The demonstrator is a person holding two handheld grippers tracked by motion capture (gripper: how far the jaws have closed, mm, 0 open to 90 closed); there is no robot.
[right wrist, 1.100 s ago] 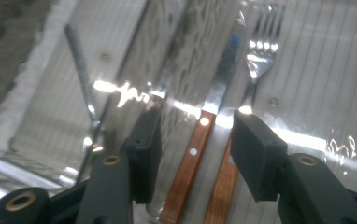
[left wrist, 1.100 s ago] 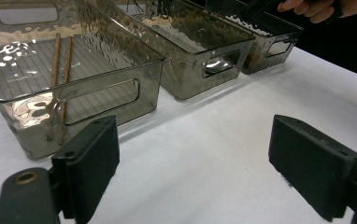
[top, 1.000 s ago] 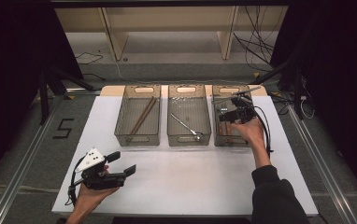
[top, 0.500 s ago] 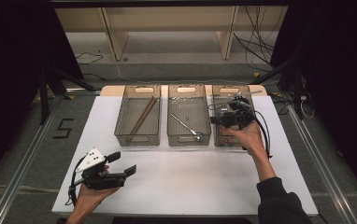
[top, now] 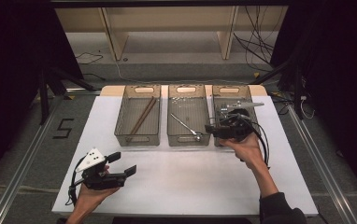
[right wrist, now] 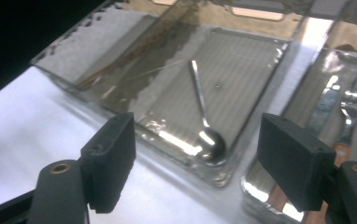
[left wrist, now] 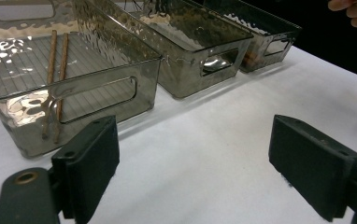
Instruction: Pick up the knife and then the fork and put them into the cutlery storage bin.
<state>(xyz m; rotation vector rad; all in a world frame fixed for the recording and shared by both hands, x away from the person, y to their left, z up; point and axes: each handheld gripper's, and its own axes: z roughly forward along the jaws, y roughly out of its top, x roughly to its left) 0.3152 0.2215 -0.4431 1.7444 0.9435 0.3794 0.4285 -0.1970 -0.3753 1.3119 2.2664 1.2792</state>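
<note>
The right claw (top: 210, 129) hangs over the near end of the right bin (top: 257, 100), its jaws having just been opening and now wide with nothing between them; the fork (right wrist: 353, 111) and a wooden-handled knife (right wrist: 324, 106) lie inside that bin, so the sensible move is probably to lift clear without clipping the bin's wall. The left claw (top: 123, 164) rests low over the white table (top: 190, 182), also wide open and empty. Close by, the middle bin (top: 188, 138) holds a spoon (right wrist: 208, 139) and the left bin (top: 121, 122) holds chopsticks (top: 142, 115).
</note>
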